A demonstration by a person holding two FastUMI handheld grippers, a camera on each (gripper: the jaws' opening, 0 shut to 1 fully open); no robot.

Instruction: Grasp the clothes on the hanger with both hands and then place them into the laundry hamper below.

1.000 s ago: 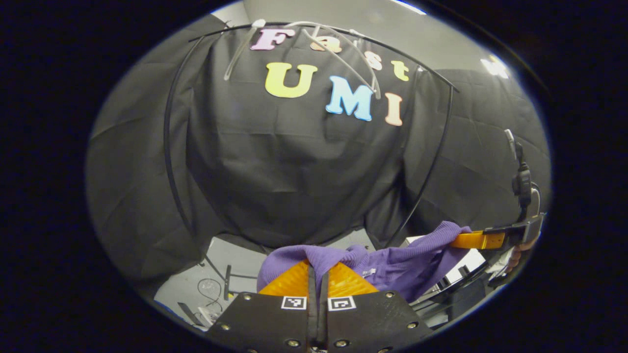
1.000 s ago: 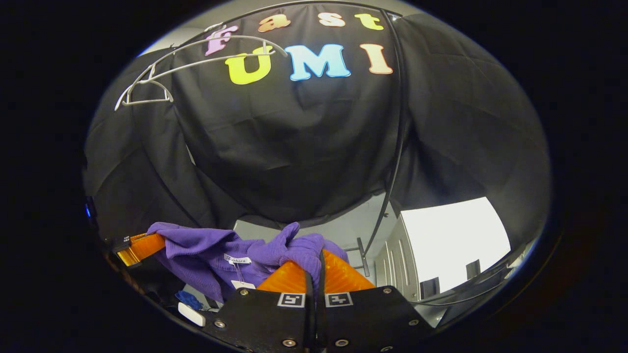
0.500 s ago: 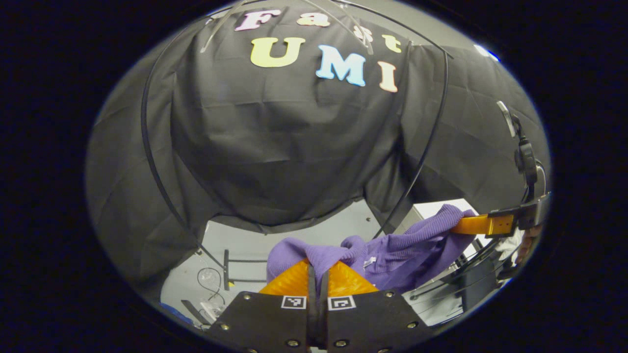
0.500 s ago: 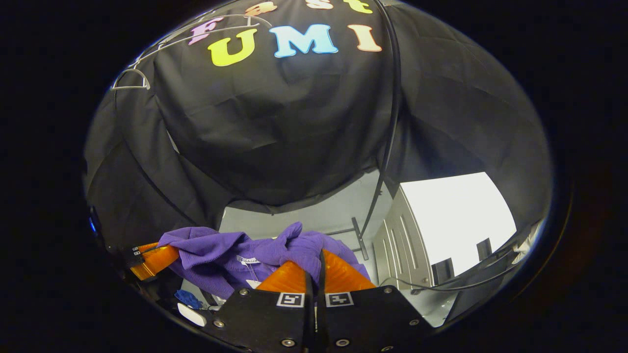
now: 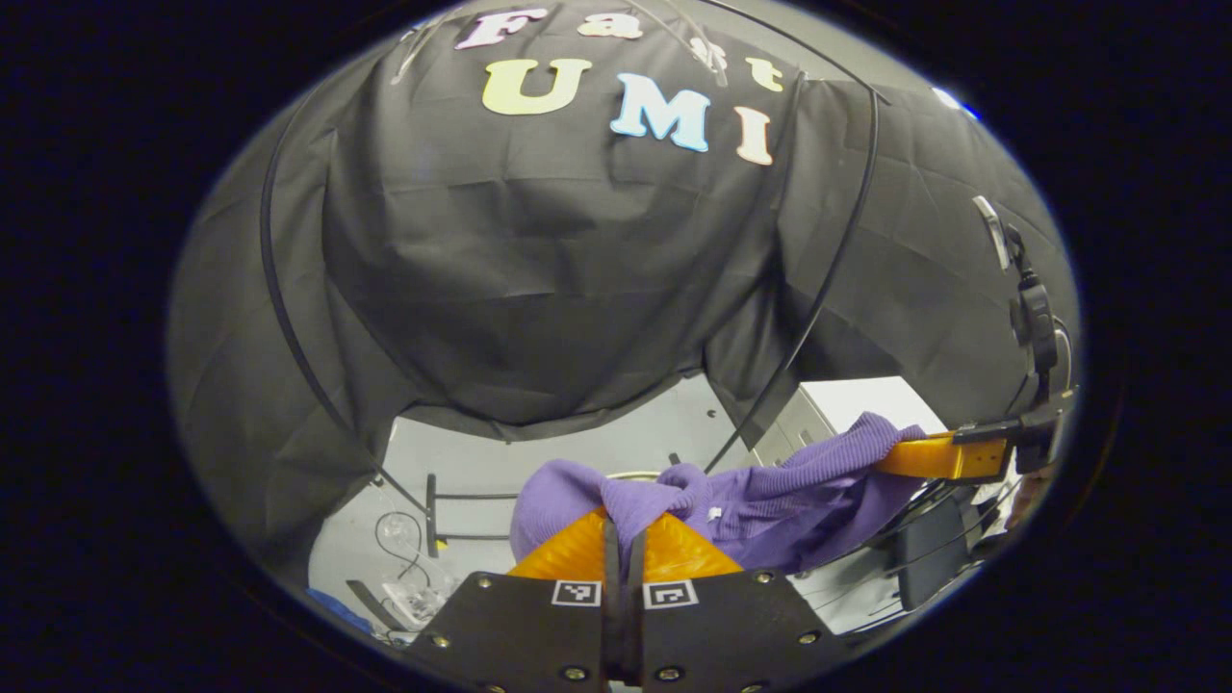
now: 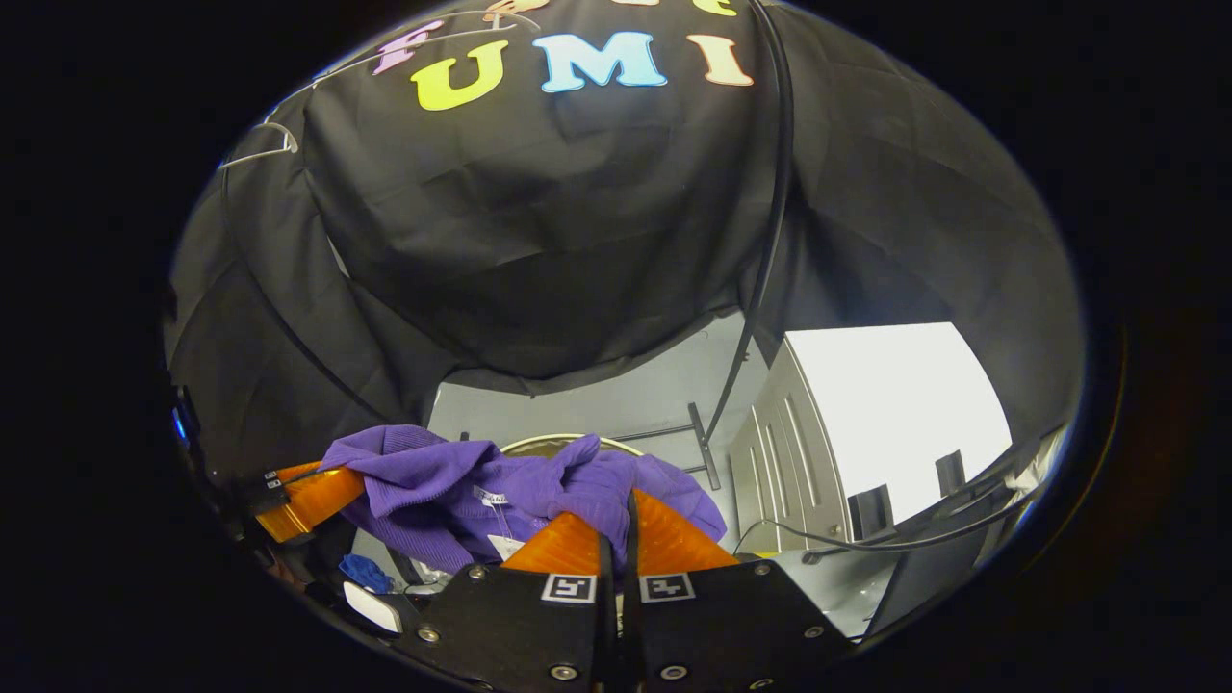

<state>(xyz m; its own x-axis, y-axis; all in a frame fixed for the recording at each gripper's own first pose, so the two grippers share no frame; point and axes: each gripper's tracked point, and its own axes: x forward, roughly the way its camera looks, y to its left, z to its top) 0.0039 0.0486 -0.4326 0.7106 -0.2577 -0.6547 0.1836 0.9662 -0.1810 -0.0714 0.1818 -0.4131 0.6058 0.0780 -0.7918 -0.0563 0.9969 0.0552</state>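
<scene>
A rounded hamper rim (image 6: 563,442) is seen just behind the purple knitted garment (image 6: 539,486) in the right gripper view; what lies inside it cannot be told. In the left gripper view the same pale rim (image 5: 635,474) is glimpsed behind the cloth. The garment (image 5: 770,491) is held in the air between both tongs, sagging in ribbed folds, with a small white label at its middle. The left tongs (image 5: 623,534) are pressed together on a bunched fold of the garment. The right tongs (image 6: 616,529) are likewise pinched on the garment's other end, and are also seen far off (image 5: 938,456), gripping the cloth. A bare white hanger (image 6: 260,149) is seen at upper left against the black wall.
</scene>
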